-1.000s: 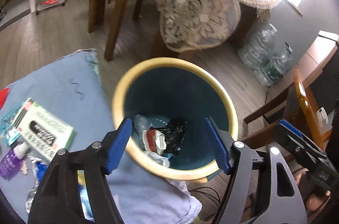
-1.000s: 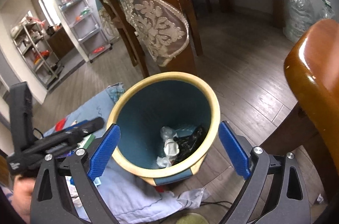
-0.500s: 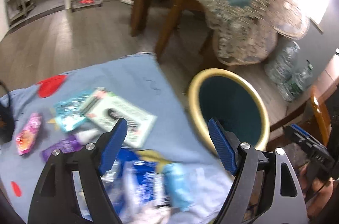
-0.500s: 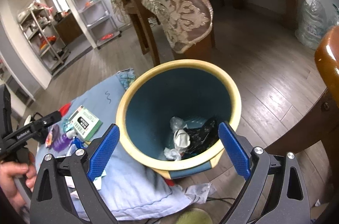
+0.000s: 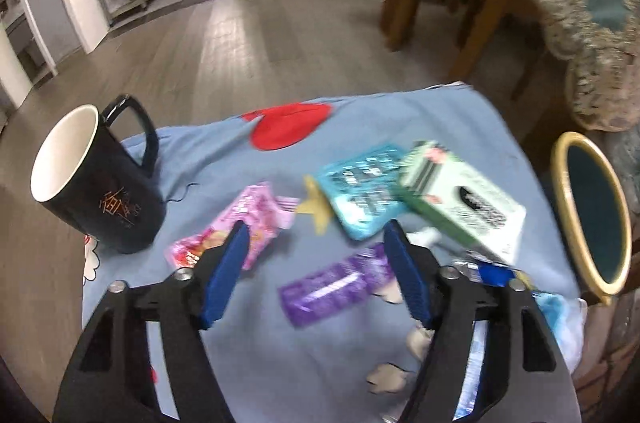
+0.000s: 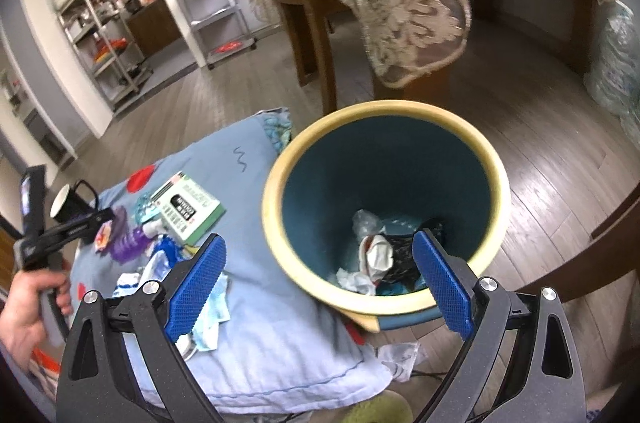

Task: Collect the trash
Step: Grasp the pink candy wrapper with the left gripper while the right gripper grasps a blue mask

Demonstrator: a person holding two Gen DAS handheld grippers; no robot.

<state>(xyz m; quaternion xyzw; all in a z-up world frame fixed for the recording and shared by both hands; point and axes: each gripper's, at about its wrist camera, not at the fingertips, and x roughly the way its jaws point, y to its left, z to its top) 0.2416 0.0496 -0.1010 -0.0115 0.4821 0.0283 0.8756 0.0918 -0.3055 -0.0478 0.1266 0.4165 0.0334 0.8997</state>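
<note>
Left wrist view:
Left gripper (image 5: 314,255): jaws apart and closing, nothing between them.
Trash ahead of it: one pink wrapper (image 5: 240,221), one purple wrapper (image 5: 336,283), one teal packet (image 5: 362,193), one green box (image 5: 460,203).
Mug (image 5: 96,183): one, far left.

Right wrist view:
Right gripper (image 6: 318,287): jaws apart, empty.
Bin (image 6: 384,211): one, just ahead, trash inside.

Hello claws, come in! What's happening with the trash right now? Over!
Left claw closing, nothing gripped, above purple wrapper. Right claw open, empty, over bin. Nothing blocking.
</note>
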